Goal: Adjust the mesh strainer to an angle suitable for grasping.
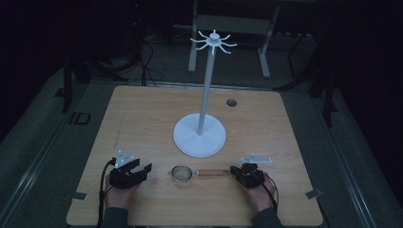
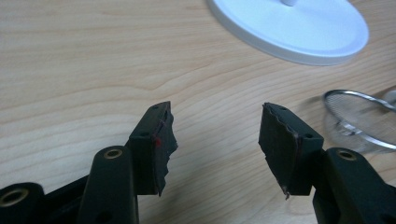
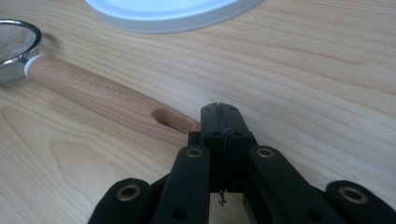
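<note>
- Black jaws on my right gripper (image 3: 219, 108) are pressed flat together, pad to pad, nothing between them.
- R tip sits right at the end of the strainer's wooden handle (image 3: 109, 100), by the hanging slot; looks like touching, can't tell for sure.
- High view: right gripper (image 1: 236, 169) low on the table, my hand behind it, cable trailing back toward me.
- Handle runs from the R tip away to the left in the high view, flat on the wood, w/ a white collar where it meets the mesh.
- Strainer (image 1: 181, 173) lies at the near-centre of the table, bowl end pointing at my left side, handle end at my right.
- Left gripper (image 2: 215, 140) is spread wide, pads well apart, bare tabletop between them, gripping nothing.
- L gripper view: strainer rim (image 2: 359, 119) off to the right of the jaws, near but apart.
- High view: left gripper (image 1: 141, 167) near the front-left, angled toward the strainer bowl, gap btw them.
- White stand (image 1: 200, 134) beyond the strainer: round base mid-table, thin pole going up, ring of hooks on top.
- Base edge shows in both gripper views, just past the strainer.
- Table (image 1: 142, 114) is light wood, small dark hole near the far-right part.
</note>
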